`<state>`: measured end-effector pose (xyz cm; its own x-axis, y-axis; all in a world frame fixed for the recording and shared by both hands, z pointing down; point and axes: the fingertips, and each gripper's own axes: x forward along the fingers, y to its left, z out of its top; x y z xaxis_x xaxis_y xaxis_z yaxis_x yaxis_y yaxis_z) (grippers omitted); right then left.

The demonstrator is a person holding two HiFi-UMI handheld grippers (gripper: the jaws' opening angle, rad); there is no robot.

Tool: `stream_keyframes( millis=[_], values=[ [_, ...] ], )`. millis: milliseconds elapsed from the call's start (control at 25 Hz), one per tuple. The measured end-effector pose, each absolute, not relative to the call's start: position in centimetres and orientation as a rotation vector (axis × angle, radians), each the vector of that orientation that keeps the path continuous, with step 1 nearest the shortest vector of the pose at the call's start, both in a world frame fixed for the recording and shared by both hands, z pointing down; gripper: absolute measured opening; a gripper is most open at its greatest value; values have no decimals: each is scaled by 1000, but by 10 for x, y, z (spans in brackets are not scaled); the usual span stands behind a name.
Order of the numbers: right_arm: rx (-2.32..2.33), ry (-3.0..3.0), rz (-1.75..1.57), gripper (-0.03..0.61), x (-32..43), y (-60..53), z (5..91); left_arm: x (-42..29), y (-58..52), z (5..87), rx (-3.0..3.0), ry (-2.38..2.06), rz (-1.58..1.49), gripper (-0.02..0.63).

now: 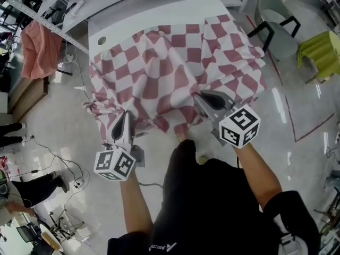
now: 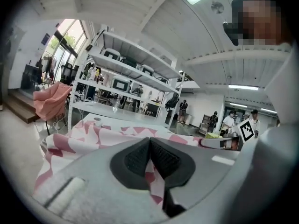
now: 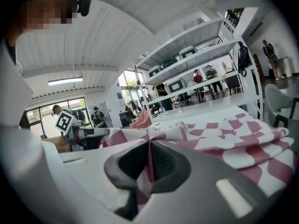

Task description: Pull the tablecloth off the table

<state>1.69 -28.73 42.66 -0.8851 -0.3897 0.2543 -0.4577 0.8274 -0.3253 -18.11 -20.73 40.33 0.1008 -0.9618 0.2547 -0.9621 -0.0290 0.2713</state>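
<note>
A red-and-white checked tablecloth [image 1: 175, 68] lies bunched and rumpled over the near part of a white table [image 1: 149, 16], its near edge hanging off toward me. My left gripper [image 1: 126, 117] is shut on the cloth's near left edge; in the left gripper view a fold of tablecloth [image 2: 153, 176] is pinched between the dark pads [image 2: 135, 160]. My right gripper [image 1: 199, 96] is shut on the near right edge, with a strip of tablecloth [image 3: 150, 164] clamped between its pads [image 3: 163, 164]. The far strip of the table is bare.
A small round object [image 1: 102, 40] sits on the bare table's left part. A pink cloth [image 1: 38, 45] hangs over something at the left. Chairs [image 1: 276, 20] and a yellow-green cover [image 1: 321, 52] stand to the right. White shelving [image 2: 126, 78] stands behind the table, with people beyond.
</note>
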Motion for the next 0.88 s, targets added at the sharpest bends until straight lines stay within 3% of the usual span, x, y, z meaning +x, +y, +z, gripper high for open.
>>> stream_keyframes(
  millis=[440,880],
  values=[
    [572,-3057,535,3,87,-142,332,-103,-61,306,2044,-2023,-192,9],
    [697,-3150,530,3,103,4,280,-88,77,268,2177,-1925,-364,9]
  ],
)
